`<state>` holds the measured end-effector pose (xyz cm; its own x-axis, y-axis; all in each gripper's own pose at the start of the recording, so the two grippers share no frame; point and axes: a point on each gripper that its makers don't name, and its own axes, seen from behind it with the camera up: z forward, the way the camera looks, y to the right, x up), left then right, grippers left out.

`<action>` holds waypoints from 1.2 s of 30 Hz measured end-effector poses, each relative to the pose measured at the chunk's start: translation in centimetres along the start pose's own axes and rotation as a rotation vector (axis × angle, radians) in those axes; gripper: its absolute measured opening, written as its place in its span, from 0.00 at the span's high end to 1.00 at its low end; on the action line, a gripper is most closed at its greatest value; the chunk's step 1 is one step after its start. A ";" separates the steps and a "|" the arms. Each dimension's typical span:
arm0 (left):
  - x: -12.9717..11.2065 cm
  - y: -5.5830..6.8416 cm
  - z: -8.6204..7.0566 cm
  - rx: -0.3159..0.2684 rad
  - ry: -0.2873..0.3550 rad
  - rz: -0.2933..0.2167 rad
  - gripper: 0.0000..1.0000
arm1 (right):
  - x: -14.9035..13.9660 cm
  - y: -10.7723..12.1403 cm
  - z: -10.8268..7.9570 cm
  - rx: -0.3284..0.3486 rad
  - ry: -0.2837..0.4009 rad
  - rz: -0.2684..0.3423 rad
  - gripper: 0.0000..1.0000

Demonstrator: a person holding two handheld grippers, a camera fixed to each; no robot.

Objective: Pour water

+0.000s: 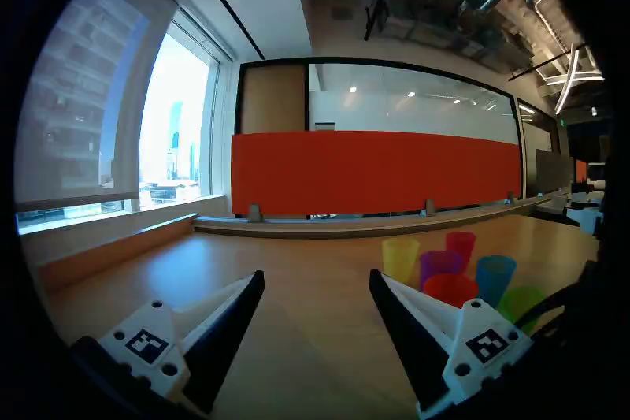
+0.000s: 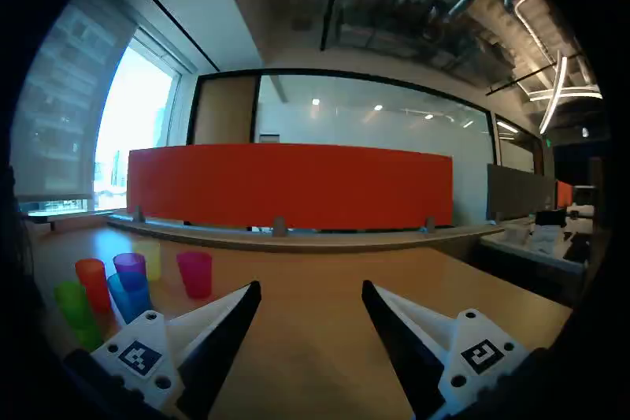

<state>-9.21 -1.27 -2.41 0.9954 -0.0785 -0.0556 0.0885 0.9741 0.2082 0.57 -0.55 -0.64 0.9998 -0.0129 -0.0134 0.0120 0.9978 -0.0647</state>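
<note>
Several coloured plastic cups stand together on the wooden table. In the left gripper view they sit to the right: a yellow cup (image 1: 400, 258), a pink cup (image 1: 461, 248), a purple cup (image 1: 439, 266), a blue cup (image 1: 494, 278), a red cup (image 1: 450, 290) and a green cup (image 1: 521, 302). My left gripper (image 1: 316, 286) is open and holds nothing, with its right finger just in front of the red cup. In the right gripper view the cups stand at the left: red (image 2: 93, 282), purple (image 2: 130, 266), blue (image 2: 130, 296), green (image 2: 76, 310), yellow (image 2: 151, 258), pink (image 2: 195, 273). My right gripper (image 2: 311, 294) is open and holds nothing.
An orange divider panel (image 1: 374, 172) runs along the table's far edge. A window sill (image 1: 110, 219) lies to the left. Other desks with items (image 2: 551, 239) stand off to the right. The table (image 2: 315, 278) stretches bare ahead of the right gripper.
</note>
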 end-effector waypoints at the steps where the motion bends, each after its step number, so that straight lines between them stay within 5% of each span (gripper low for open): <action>1: 0.0 0.0 0.0 0.000 0.000 0.000 0.01 | -0.2 0.0 0.0 0.000 -0.003 0.001 0.00; 36: 0.0 0.0 0.0 0.000 0.000 0.000 0.01 | -0.5 0.7 -0.4 0.020 -0.005 0.028 0.00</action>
<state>-9.17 -1.26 -2.40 0.9954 -0.0785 -0.0554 0.0884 0.9741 0.2080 0.05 0.09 -1.06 0.9998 0.0152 -0.0100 -0.0156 0.9989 -0.0440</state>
